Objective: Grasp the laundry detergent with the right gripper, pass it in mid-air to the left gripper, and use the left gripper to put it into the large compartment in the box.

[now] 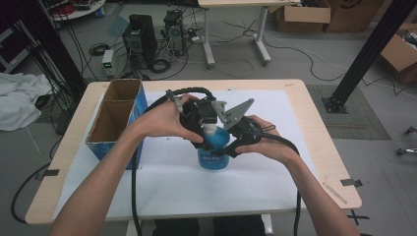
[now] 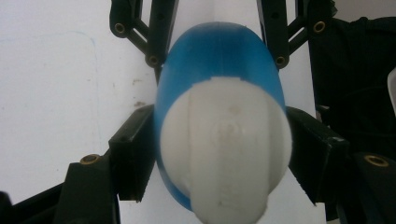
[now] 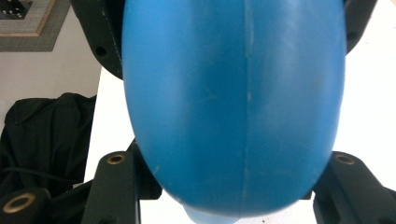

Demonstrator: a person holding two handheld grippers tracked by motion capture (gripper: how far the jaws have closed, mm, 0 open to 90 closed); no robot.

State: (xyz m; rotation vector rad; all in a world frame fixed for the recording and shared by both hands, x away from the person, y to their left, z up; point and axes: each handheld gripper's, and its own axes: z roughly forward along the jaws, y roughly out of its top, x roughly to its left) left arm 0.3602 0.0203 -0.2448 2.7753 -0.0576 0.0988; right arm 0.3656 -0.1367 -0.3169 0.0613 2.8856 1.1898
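Note:
A blue plastic bottle with a white cap stands upright on the white sheet at the middle of the table. My left gripper comes in from above and left, and its pads press on both sides of the white cap. My right gripper reaches in from the right, shut around the blue bottle body. In the left gripper view the right gripper's black links flank the blue bottle beyond the cap.
An open blue cardboard box with two compartments stands at the table's left. White paper covers most of the tabletop. Cables trail from both grippers toward the front edge. Computers, boxes and a black post stand on the floor beyond.

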